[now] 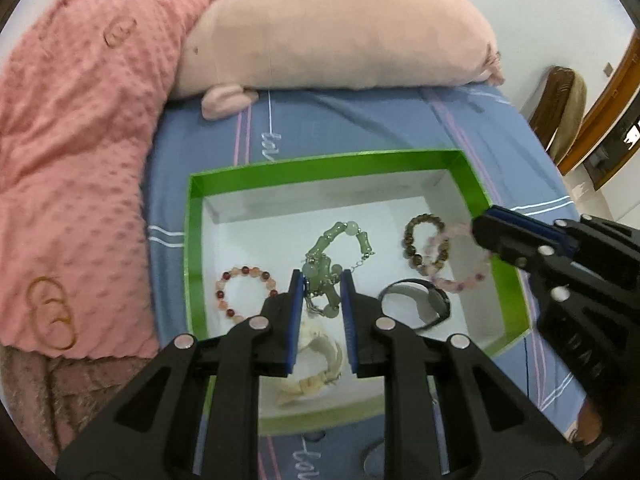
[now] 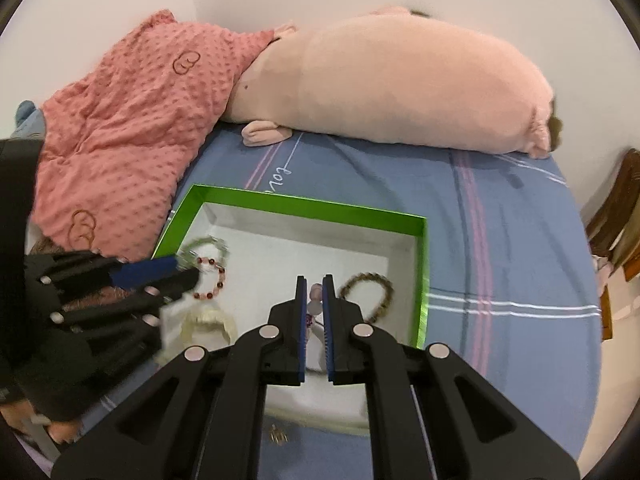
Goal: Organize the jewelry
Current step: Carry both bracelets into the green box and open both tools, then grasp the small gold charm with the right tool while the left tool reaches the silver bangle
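A green box (image 1: 320, 162) with a white floor lies on the bed and holds several bracelets. My left gripper (image 1: 322, 280) is shut on a green jade bracelet (image 1: 340, 240), part of which trails out beyond the fingers. My right gripper (image 2: 315, 284) is shut on a pale pink bead bracelet (image 1: 460, 280), which hangs over the box's right side. In the box also lie a red-and-peach bead bracelet (image 1: 244, 292), a brown bead bracelet (image 1: 420, 246), a black band (image 1: 420, 304) and a cream bracelet (image 1: 316, 368). The box also shows in the right wrist view (image 2: 304, 204).
The box sits on a blue striped bedsheet (image 1: 360, 120). A pink dotted blanket (image 1: 80, 160) lies to the left. A long pink plush pillow (image 1: 340, 32) lies behind the box. A wooden chair (image 1: 560, 112) stands at the far right.
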